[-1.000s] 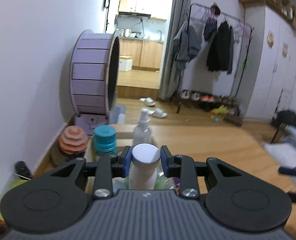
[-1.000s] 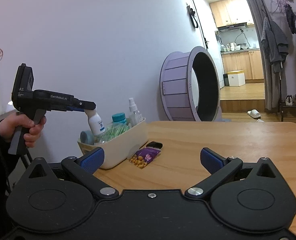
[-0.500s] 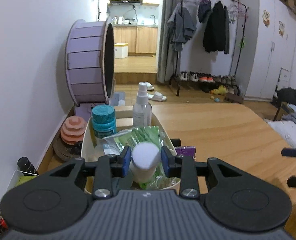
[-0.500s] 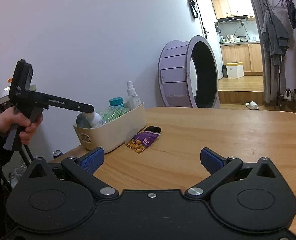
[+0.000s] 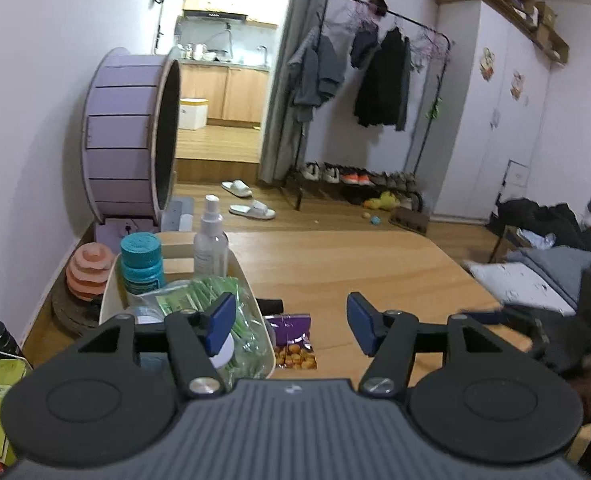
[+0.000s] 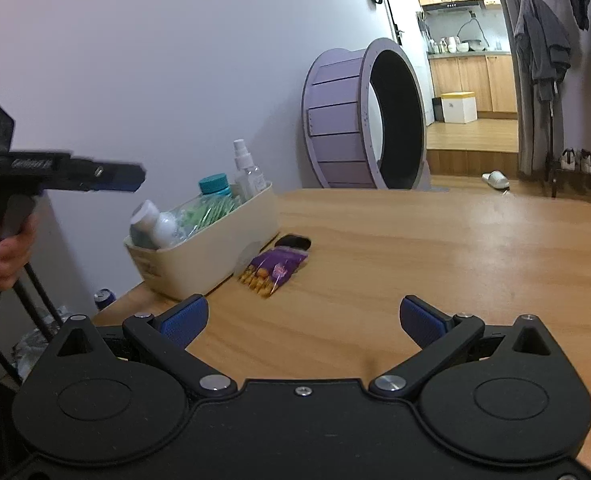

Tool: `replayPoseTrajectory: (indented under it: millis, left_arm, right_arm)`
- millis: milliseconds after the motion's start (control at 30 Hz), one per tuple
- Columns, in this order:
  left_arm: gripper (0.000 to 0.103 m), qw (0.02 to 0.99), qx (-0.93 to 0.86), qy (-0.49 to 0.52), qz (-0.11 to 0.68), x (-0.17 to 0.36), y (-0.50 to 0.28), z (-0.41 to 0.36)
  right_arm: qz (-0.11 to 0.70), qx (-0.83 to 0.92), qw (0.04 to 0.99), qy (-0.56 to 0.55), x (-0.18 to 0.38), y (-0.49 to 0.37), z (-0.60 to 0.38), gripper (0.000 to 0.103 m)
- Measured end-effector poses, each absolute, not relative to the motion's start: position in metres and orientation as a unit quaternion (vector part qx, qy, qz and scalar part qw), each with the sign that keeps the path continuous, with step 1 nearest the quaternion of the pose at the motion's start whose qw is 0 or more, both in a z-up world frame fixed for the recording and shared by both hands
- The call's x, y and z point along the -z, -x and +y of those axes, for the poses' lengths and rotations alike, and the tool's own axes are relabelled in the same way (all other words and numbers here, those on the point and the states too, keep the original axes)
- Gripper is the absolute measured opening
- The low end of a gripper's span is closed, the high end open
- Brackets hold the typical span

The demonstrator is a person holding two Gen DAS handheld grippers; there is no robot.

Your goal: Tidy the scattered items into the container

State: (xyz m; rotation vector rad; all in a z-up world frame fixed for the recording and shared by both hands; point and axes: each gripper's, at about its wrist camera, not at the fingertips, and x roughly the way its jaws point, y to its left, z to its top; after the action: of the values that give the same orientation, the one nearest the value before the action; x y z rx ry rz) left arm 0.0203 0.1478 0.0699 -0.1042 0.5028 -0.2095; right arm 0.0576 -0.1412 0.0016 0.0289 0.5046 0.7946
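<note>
A cream bin (image 6: 215, 248) stands at the table's left edge with a teal-capped jar (image 6: 214, 185), a spray bottle (image 6: 247, 172) and green sachets (image 6: 211, 210) in it. A white bottle (image 6: 155, 224) lies tilted at its near end. My left gripper (image 6: 135, 178) hovers above and to the left of that end, with its jaws opening and nothing between them. In the left wrist view the same gripper (image 5: 291, 328) spreads over the bin wall (image 5: 265, 332). A purple snack packet (image 6: 273, 270) and a small black object (image 6: 293, 242) lie beside the bin. My right gripper (image 6: 303, 316) is open and low over the table.
A large purple wheel (image 5: 131, 140) stands on the floor behind the table. A clothes rack (image 5: 387, 80) with shoes under it is further back. An orange toy (image 5: 87, 264) and a can (image 6: 105, 298) sit on the floor left of the table.
My left gripper lowered the white bottle into the bin, let go of it and spread its jaws. The right gripper shifted slightly nearer the bin and the packet.
</note>
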Motion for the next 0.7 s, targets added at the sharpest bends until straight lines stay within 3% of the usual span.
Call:
replayPoseTrajectory:
  millis: [100,233,567,633,700]
  left_arm:
    - [0.061,0.959,0.114,0.049,0.254,-0.068,-0.019,0.153]
    - [0.061,0.957,0.135,0.023,0.256,-0.068,-0.012,0.156]
    - [0.062,0.956,0.148,0.017,0.252,-0.064,-0.007,0.166]
    - [0.062,0.957,0.147,0.021,0.250,-0.064,-0.007,0.168]
    - [0.062,0.958,0.146,0.027,0.246,-0.066,-0.006,0.172]
  right_arm:
    - [0.244,-0.389,0.888,0.011,-0.006,-0.067,-0.127,0.102]
    - [0.260,-0.424,0.865,0.067,-0.005,-0.084,-0.092,0.076]
    - [0.268,-0.467,0.835,0.115,0.003,-0.122,-0.032,0.057]
    - [0.276,-0.476,0.827,0.115,0.006,-0.128,-0.023,0.044]
    - [0.283,-0.484,0.820,0.114,0.010,-0.132,-0.015,0.042]
